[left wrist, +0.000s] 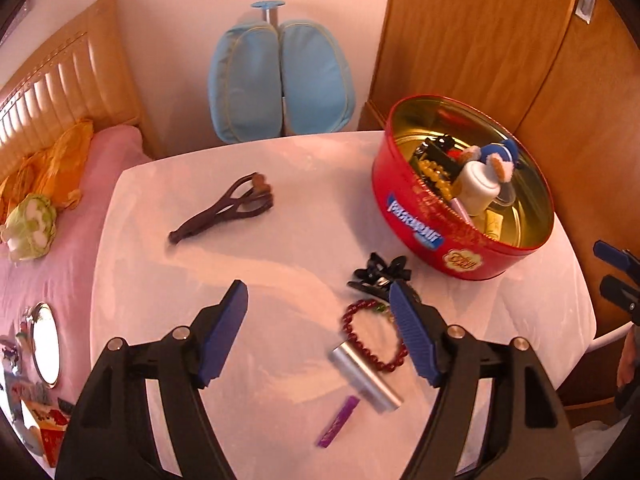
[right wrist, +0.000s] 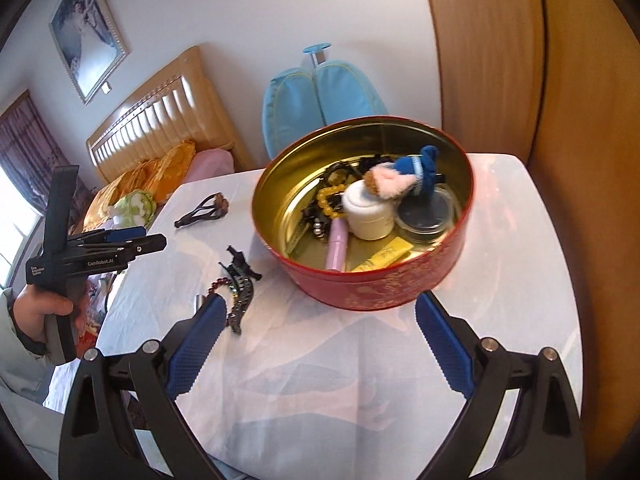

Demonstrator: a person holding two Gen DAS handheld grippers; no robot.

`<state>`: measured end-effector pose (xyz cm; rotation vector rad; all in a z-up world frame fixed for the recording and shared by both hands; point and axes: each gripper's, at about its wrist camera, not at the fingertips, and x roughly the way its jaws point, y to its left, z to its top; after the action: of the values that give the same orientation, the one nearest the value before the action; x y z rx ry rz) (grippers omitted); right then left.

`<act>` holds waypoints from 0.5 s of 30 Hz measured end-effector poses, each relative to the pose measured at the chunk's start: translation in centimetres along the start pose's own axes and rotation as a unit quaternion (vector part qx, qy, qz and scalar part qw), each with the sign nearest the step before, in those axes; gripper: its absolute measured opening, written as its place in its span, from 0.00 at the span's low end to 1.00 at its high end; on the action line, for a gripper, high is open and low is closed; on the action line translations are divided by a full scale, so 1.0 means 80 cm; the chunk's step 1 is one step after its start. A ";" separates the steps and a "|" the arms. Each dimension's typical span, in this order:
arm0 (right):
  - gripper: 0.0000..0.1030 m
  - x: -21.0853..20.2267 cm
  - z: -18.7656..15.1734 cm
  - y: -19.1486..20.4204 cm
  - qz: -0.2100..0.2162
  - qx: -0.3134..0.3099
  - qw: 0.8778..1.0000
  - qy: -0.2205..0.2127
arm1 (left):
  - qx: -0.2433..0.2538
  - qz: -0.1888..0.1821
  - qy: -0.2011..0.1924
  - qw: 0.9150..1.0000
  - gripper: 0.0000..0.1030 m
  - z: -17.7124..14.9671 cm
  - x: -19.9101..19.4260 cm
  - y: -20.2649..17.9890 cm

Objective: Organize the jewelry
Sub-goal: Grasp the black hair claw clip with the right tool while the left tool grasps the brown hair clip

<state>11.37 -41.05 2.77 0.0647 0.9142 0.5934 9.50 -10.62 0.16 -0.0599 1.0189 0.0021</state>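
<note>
Nearest the left claw (left wrist: 318,332), which hangs wide open and empty above the white worktop (left wrist: 280,248), lie one small purple stick (left wrist: 338,421), one silver metal tube (left wrist: 366,378) and one dark red bead bracelet (left wrist: 374,336). Just beyond sits one black hair clip (left wrist: 378,272); farther left, one brown hair claw clip (left wrist: 228,208). The right claw (right wrist: 316,344) is likewise spread wide and empty before the round red tin (right wrist: 368,216), already partly filled. Judged best: lower over one loose piece, close squarely across it, lift clear, then release inside the tin's rim.
</note>
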 end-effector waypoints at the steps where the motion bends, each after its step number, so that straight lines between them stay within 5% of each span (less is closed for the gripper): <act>1: 0.94 0.006 0.002 0.010 0.009 -0.008 1.000 0.003 | -0.001 0.004 -0.002 1.000 0.70 -0.003 -0.003 0.010; 8: 0.94 0.055 0.002 0.086 0.030 -0.047 0.998 0.040 | 0.020 -0.008 -0.006 1.000 0.72 0.003 0.016 0.059; 15: 0.94 0.113 -0.009 0.129 -0.029 0.033 0.996 0.079 | 0.147 -0.040 -0.003 0.988 0.72 0.061 0.101 0.097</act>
<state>10.29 -27.95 -1.21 0.0515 1.0852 0.5199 17.69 -2.84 -4.52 0.1673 1.0010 -0.2211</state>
